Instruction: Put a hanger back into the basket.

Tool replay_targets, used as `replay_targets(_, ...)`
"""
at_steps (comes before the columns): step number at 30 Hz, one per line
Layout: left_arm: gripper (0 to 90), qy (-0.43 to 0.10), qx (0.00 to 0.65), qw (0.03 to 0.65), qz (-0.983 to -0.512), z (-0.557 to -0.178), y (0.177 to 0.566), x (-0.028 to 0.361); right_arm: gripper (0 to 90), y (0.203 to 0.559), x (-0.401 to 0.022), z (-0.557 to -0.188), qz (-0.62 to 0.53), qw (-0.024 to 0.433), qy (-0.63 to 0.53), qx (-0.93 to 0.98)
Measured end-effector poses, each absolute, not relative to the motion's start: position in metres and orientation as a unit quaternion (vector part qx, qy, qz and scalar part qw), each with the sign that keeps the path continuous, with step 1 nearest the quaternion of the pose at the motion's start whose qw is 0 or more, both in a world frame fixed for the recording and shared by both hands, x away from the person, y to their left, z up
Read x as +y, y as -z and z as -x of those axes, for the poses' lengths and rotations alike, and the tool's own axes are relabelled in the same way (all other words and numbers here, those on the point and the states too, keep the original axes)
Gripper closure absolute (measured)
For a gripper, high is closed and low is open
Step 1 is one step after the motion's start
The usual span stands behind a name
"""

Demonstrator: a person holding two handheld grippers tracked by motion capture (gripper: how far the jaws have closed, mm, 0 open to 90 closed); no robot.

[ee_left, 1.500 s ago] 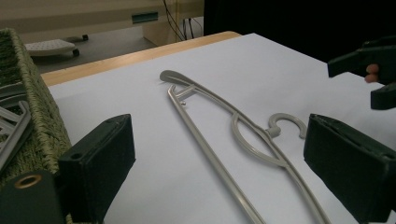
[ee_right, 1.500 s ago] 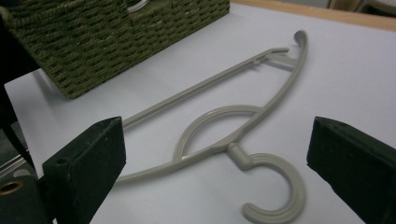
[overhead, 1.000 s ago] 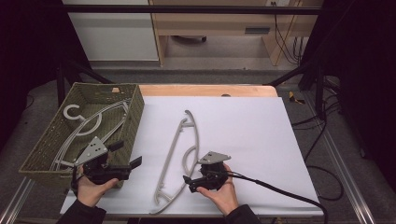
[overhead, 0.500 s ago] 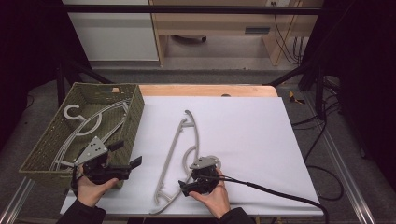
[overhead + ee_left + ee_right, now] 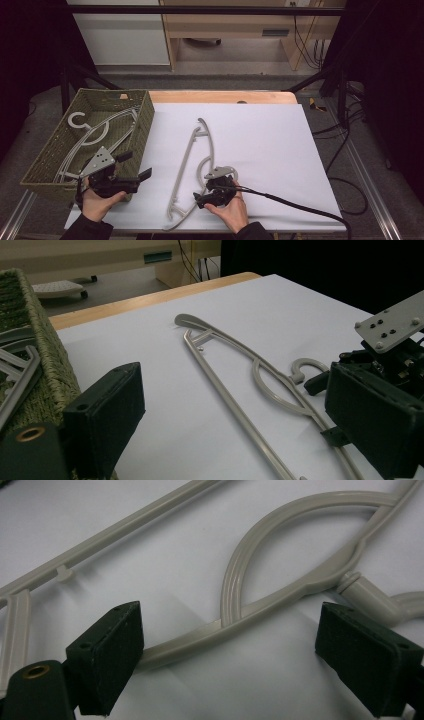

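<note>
My right tongs (image 5: 206, 198) were closing a little, still released, over the grey hanger (image 5: 192, 165) on the white surface (image 5: 270, 150). My left tongs (image 5: 134, 175) gaped beside the basket (image 5: 146, 112), with room rightward

Bright, even overhead light falls on the white desk (image 5: 260, 145), while the room around it is dark. Shadows under the hanger (image 5: 192, 165) are faint and soft. The high view is slightly grainy. In the right gripper view, the near pads (image 5: 107, 655) look soft and out of focus.
</note>
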State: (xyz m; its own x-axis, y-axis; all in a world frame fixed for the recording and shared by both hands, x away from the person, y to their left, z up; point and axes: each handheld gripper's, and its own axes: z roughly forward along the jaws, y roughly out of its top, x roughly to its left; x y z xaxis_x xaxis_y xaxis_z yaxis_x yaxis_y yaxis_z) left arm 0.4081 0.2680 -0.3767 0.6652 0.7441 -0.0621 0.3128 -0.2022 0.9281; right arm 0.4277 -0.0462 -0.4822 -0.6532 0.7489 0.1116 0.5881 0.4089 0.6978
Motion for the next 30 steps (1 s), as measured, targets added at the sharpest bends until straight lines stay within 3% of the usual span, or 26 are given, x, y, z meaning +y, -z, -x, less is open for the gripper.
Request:
replay_targets(13,8.9,-0.206,0.353,0.520,-0.750,-0.408,0.378,0.267,18.0,0.476,-0.072,-0.428,-0.420,0.099,-0.341,0.835)
replay_targets(25,8.9,-0.204,0.351,0.513,-0.756,-0.408,0.381,0.264,43.9,0.469,-0.102,-0.428,-0.445,0.065,-0.334,0.829)
replay_targets(30,8.9,-0.203,0.351,0.514,-0.756,-0.408,0.382,0.264,48.3,0.467,-0.110,-0.429,-0.452,0.067,-0.329,0.826)
